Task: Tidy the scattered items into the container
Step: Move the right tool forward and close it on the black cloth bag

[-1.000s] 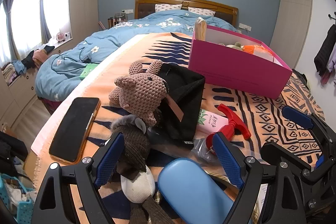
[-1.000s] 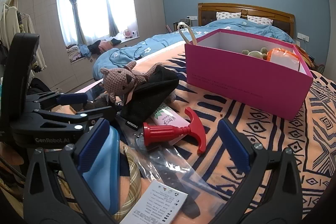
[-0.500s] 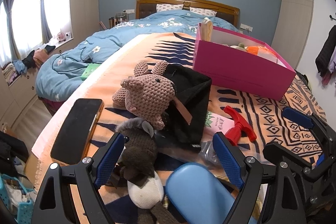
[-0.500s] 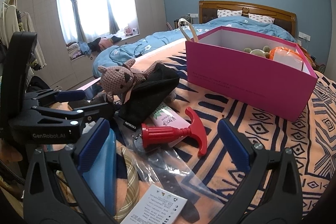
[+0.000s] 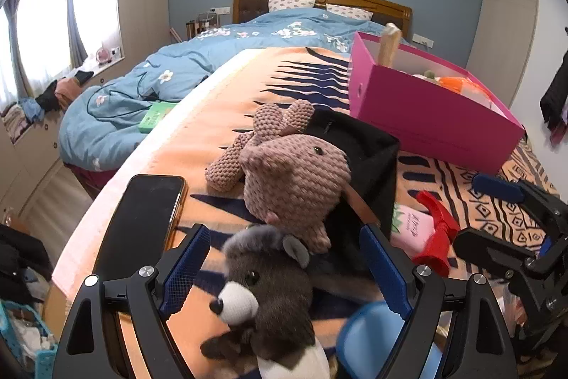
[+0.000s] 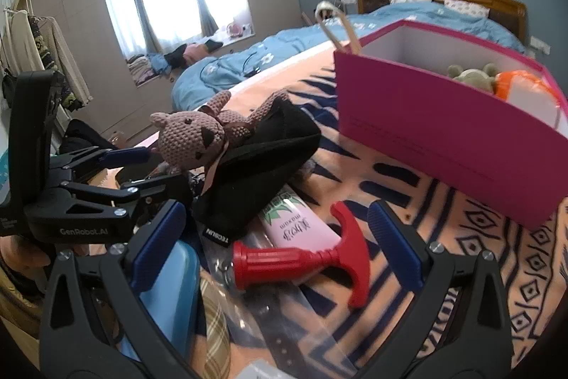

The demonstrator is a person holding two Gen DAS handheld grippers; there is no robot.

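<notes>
My left gripper (image 5: 284, 269) is open, its blue pads either side of a grey plush mouse (image 5: 269, 290) that faces the camera. Behind the mouse a pink-brown crochet bear (image 5: 291, 173) leans on a black pouch (image 5: 365, 159). My right gripper (image 6: 275, 240) is open just above a red T-handled tool (image 6: 301, 258) lying on a pink tube (image 6: 298, 226). The pink box (image 6: 443, 130) stands beyond, with a green plush and an orange-white item inside. The bear (image 6: 191, 137) and pouch (image 6: 262, 159) lie to the left in the right wrist view.
A black phone (image 5: 142, 219) lies near the left edge of the patterned blanket (image 5: 220, 130). A blue rounded object (image 6: 170, 279), plaid cloth (image 6: 213, 325) and a clear bag with a belt (image 6: 284, 308) sit close to the grippers. The bed with a blue duvet (image 5: 159, 84) lies beyond.
The left gripper has shifted so the grey mouse now sits upright between its pads. The right gripper has moved closer to the red tool and the pink box.
</notes>
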